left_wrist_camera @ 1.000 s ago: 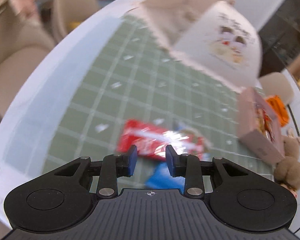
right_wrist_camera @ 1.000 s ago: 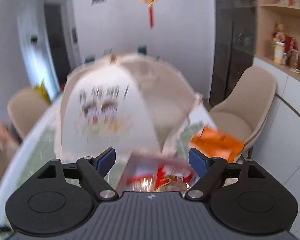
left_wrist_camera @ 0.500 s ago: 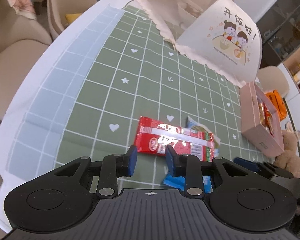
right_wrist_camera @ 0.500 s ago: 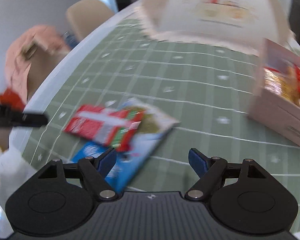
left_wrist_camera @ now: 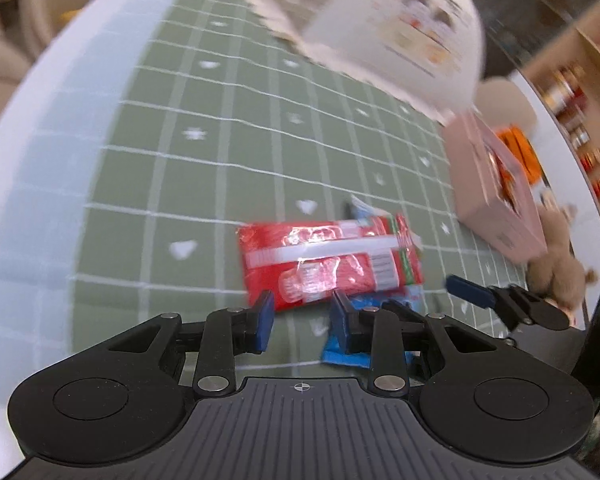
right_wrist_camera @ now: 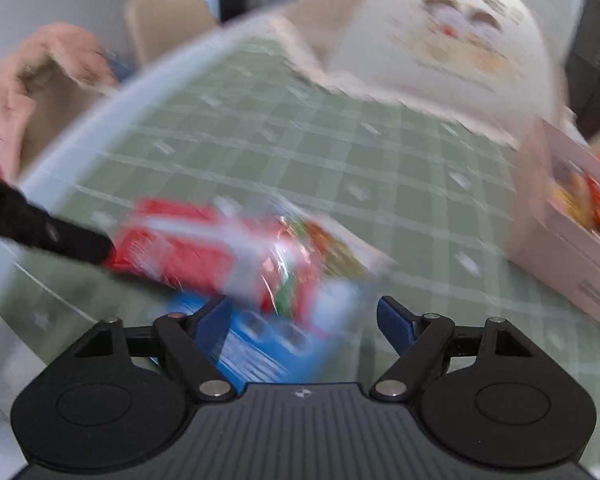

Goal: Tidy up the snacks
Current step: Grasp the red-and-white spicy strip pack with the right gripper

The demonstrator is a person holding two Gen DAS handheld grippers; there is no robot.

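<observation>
A red snack packet lies on the green checked tablecloth, on top of a blue packet and a pale one. My left gripper is open and empty, its fingertips just at the red packet's near edge. My right gripper is open wide and empty, low over the blue packet, with the red packet just ahead. The right gripper also shows in the left wrist view. A pink box with snacks inside stands to the right.
A large white dome food cover with a cartoon print stands at the back of the table. A brown plush toy sits next to the pink box. An orange packet lies behind the box. Beige chairs stand around the table.
Both grippers have moved closer to the pile of packets. The right gripper now shows more fully at the right of the left wrist view. The packets lie as before.
</observation>
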